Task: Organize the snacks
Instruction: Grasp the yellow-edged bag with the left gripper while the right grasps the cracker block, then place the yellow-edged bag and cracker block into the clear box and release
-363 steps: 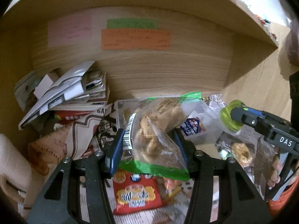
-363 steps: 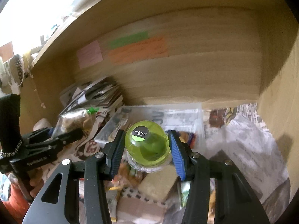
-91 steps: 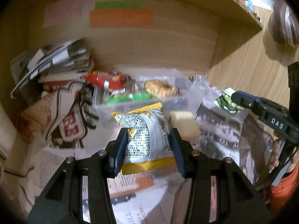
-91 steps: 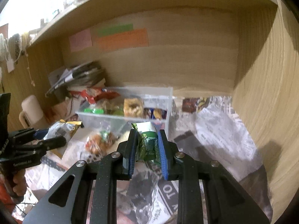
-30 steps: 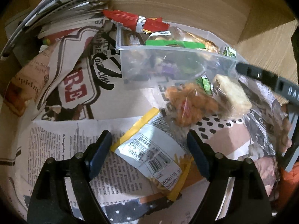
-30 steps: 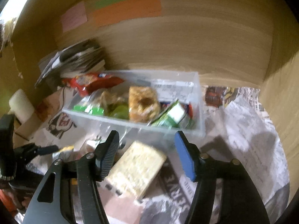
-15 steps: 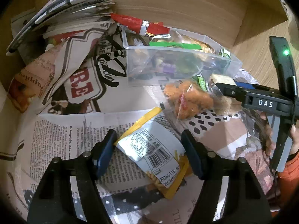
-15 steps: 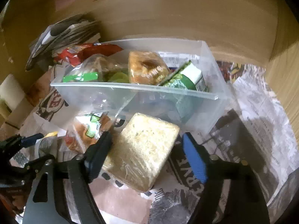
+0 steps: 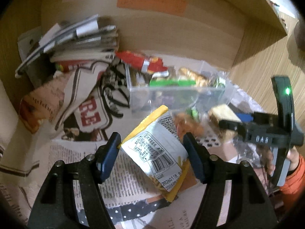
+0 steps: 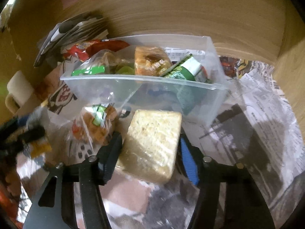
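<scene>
We log: clear plastic bin (image 10: 144,80) ahead part-filled | left gripper (image 9: 152,148) closing on yellow-white snack packet (image 9: 156,148) | right gripper (image 10: 148,150) closing on pale wrapped rice-cake block (image 10: 152,141) | orange snack bag (image 10: 95,126) left out.

Clear glossy plastic bin (image 10: 144,87), matt newspaper (image 10: 266,103), wood-grain wall (image 10: 190,15).

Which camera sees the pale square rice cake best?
The right wrist view: the rice cake fills the middle, between the closing right gripper's fingers. The left wrist view shows only a small blurred corner of the cake, far right.
</scene>
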Tool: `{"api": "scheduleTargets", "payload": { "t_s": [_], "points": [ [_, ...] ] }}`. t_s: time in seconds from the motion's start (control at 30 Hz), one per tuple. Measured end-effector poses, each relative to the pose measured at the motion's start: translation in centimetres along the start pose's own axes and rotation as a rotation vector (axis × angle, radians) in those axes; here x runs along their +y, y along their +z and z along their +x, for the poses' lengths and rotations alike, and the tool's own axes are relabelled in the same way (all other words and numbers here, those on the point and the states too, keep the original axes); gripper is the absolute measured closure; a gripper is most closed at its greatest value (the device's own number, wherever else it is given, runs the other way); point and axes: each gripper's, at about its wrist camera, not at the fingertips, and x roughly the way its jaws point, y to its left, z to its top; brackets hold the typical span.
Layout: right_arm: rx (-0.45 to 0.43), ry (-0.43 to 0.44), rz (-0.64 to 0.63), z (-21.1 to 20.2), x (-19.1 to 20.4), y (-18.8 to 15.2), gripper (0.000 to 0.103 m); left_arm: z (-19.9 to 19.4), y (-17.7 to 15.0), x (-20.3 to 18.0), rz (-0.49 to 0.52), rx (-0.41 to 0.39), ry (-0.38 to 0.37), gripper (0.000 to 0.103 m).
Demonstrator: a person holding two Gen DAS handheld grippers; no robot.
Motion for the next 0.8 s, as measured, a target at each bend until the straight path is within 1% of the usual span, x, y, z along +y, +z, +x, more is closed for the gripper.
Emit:
{"api": "scheduleTargets", "payload": {
  "t_s": [0.1,0.27,0.4,0.57,0.8],
  "points": [
    [-0.009,-0.027,-0.012,-0.9,-0.5,-0.7,0.049,-0.2,1.0,-0.4,0.002,-0.025,0.001,0.036],
    [-0.064,-0.067,-0.014,-2.5,-0.6,-1.2,0.051,-0.1,3.0,-1.1,0.001,-0.057,-0.01,0.036],
    [-0.12,-0.056,-0.009,-4.3,-0.6,-0.9,0.051,0.0,4.7,-1.9,0.015,-0.087,-0.004,0.036],
    [-0.201,-0.032,-0.002,-6.5,-0.3,0.4,0.051,0.1,6.7,-3.0,0.033,-0.12,-0.003,0.036],
    [-0.285,-0.011,0.003,-7.6,-0.3,2.9,0.051,0.7,9.3,-4.9,0.065,-0.152,-0.011,0.036]
  ]
}}
